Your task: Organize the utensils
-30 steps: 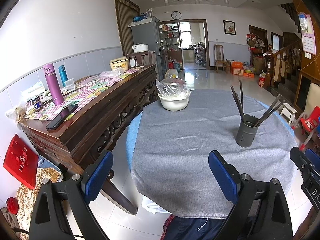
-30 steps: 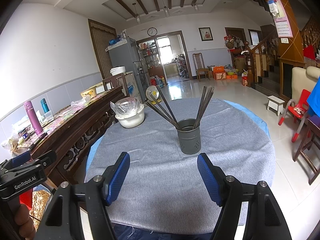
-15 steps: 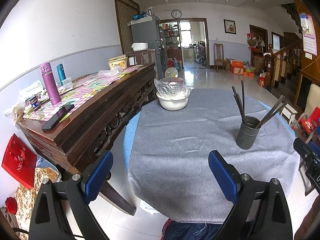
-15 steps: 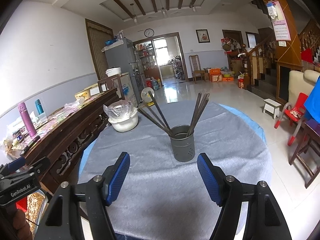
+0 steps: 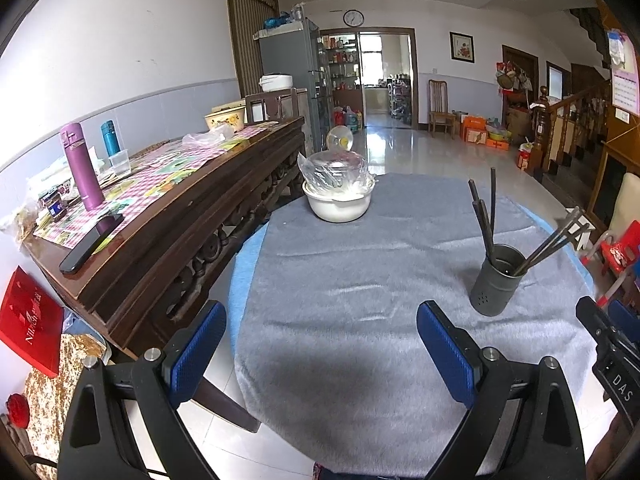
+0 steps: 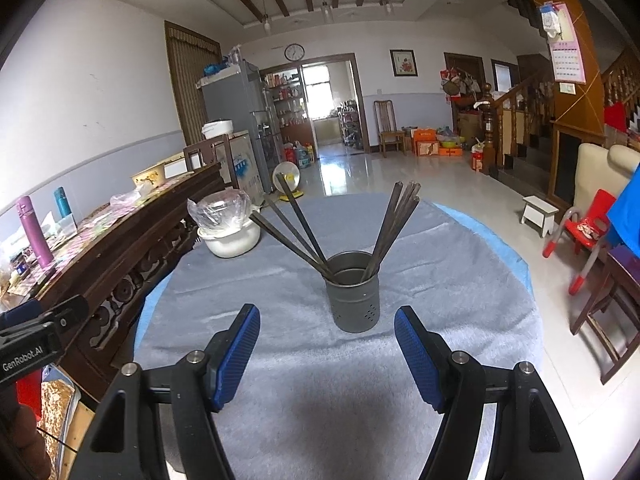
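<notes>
Both grippers' fingers (image 6: 236,352) spread empty; holder (image 6: 352,292) probably mid-table (image 6: 460,280).

— What sits on the cloth (image 5: 360,280)?
— A white bowl (image 5: 339,205) under clear plastic, near the far edge; the cloth is grey, over a blue cover.
— And the sideboard (image 5: 180,216)?
— Dark carved wood, just beside the table; a purple flask (image 5: 81,165) and a teal flask (image 5: 109,138) stand upright on it; a phone (image 5: 92,243) lies flat at the near end.
— Further back?
— A fridge (image 6: 236,120); a wall clock (image 6: 294,52) above the doorway; a red chair (image 6: 592,224) at right.
</notes>
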{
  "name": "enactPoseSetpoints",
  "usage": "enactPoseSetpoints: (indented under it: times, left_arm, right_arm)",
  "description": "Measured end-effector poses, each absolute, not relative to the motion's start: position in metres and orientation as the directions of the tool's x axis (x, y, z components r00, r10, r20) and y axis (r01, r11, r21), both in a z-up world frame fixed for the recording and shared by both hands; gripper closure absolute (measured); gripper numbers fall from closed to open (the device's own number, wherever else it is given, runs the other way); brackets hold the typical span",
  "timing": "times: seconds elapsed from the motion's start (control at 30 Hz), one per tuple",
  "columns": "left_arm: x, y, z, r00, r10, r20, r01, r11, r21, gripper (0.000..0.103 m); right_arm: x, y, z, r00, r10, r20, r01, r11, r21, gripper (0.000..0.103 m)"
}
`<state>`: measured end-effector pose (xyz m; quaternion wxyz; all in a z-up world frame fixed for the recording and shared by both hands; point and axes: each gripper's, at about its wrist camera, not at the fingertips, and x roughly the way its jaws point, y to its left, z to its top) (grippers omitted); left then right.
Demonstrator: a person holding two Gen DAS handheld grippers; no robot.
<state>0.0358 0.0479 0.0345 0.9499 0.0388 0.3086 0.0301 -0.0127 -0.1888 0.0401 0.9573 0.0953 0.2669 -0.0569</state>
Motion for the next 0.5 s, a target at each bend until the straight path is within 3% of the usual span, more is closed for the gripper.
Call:
enactPoseSetpoints:
  times: [0.5]
  left_arm:
    - [0.1,0.027,0.003,0.743,0.054,-0.667,0.005,0.996,0.087,0.007]
  right_arm:
    - [0.041,-0.224,0.003,0.795,-0.077,-0.602,0.225,0.958,0.175,0.029]
